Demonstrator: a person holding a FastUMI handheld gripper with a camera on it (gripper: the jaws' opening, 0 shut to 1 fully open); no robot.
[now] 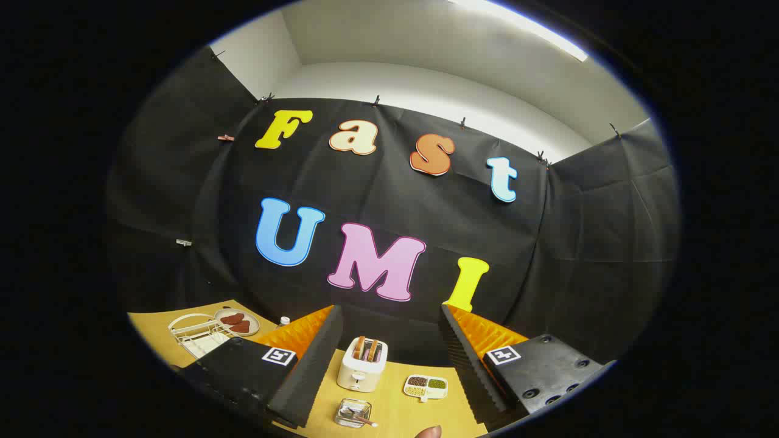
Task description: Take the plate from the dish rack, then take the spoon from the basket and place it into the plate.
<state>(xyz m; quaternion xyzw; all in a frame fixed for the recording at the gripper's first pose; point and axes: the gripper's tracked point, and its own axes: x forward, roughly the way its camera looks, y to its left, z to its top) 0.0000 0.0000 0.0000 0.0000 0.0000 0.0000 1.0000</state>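
Note:
My gripper [389,311] is open and holds nothing; it is raised above the yellow table [395,407]. A small clear basket [352,412] sits low between the fingers, and a spoon [358,417] lies in it. To the left, beyond the left finger [310,365], stands a white wire dish rack [193,331] with what looks like a pale plate [208,344] in it, partly hidden by the gripper body.
A white toaster [363,364] with two slices of bread stands between the fingers, behind the basket. Right of it lies a divided tray [426,385] of beans. A round dish [237,321] with brown pieces sits behind the rack. A person's fingertip [429,432] shows near the table's front edge.

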